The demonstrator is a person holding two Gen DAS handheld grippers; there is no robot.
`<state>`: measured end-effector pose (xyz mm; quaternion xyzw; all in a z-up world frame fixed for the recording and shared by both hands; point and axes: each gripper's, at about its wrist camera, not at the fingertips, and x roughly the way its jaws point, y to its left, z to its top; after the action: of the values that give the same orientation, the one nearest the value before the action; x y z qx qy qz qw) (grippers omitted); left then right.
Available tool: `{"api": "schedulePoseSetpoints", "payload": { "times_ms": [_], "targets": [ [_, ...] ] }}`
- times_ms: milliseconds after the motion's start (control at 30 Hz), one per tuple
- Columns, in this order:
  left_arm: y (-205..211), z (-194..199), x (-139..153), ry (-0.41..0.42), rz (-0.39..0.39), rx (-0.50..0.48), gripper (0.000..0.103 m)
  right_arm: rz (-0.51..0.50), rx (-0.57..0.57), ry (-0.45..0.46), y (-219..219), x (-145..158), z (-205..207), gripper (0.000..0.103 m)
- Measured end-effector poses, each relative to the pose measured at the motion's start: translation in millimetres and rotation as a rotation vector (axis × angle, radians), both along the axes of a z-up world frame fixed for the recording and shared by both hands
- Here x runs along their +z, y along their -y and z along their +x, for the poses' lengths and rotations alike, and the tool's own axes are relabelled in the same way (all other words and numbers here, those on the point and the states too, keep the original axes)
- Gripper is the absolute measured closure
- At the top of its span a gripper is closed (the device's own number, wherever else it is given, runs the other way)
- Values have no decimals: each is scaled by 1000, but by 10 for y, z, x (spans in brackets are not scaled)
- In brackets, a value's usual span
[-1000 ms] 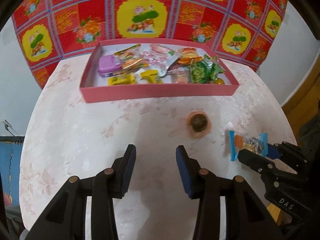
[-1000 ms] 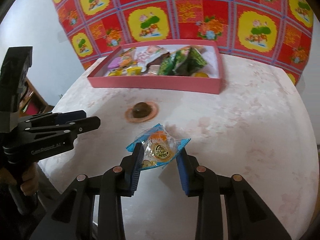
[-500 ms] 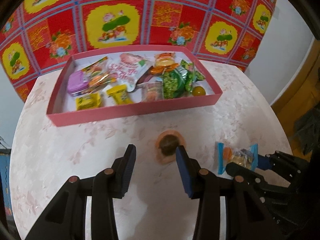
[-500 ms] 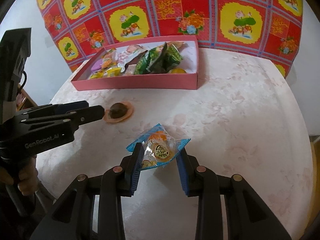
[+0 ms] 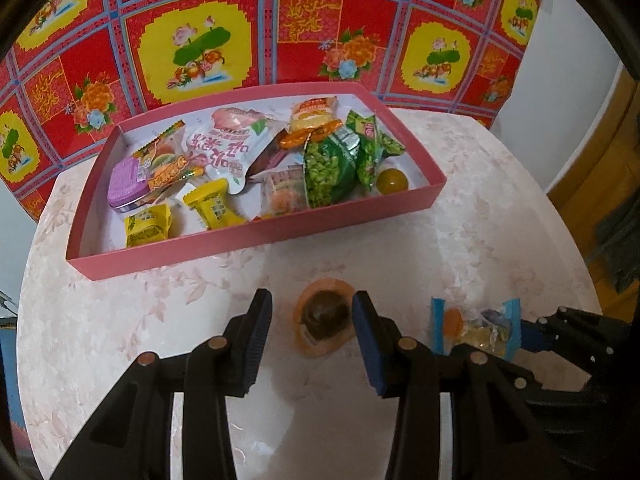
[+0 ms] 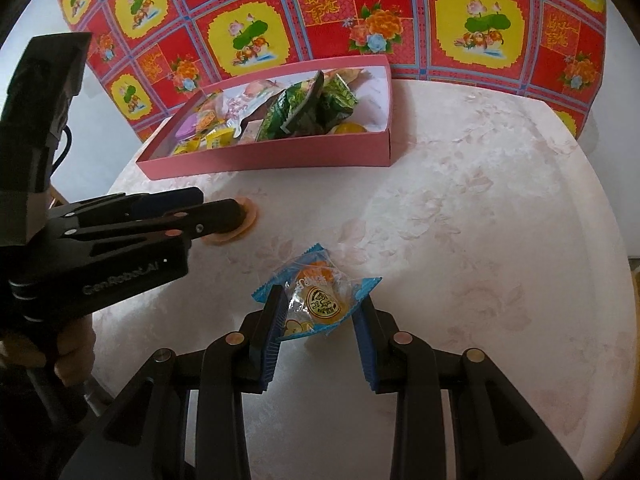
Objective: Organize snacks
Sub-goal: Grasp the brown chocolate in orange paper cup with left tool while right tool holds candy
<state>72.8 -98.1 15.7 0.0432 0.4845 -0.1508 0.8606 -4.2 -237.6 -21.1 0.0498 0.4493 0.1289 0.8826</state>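
A round brown sweet in a clear orange wrapper (image 5: 324, 318) lies on the pale table between the fingers of my left gripper (image 5: 311, 302), which stands open around it, the right pad close to the wrapper's edge. In the right wrist view the left gripper (image 6: 218, 208) hides most of this sweet (image 6: 247, 222). My right gripper (image 6: 322, 308) is shut on a blue packet with a yellow snack (image 6: 318, 298), held just over the table. The same blue packet (image 5: 472, 328) shows at the right of the left wrist view. A pink box (image 5: 256, 236) behind holds several snacks.
The round table (image 5: 480, 240) has a pale floral top that drops off at the right and near edges. A red and yellow patterned cloth (image 5: 240, 20) hangs behind the box (image 6: 280, 156). A person's hand (image 6: 72, 356) holds the left gripper's handle.
My left gripper has moved across the table to the right, and the orange-wrapped sweet now lies between its fingers. The right gripper has kept its hold on the blue packet and barely shifted.
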Motion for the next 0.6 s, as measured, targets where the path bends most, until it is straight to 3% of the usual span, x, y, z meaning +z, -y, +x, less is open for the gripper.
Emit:
{"api": "schedulePoseSetpoints", "payload": {
  "times_ms": [233, 333, 600],
  "targets": [
    [25, 16, -62, -8, 11, -4, 61, -3, 7, 12, -7, -10, -5, 69],
    [25, 16, -58, -9, -6, -14, 71, -4, 11, 11, -9, -6, 1, 69],
    [-14, -16, -14, -6, -36, -27, 71, 2, 7, 10, -5, -9, 3, 69]
  ]
}}
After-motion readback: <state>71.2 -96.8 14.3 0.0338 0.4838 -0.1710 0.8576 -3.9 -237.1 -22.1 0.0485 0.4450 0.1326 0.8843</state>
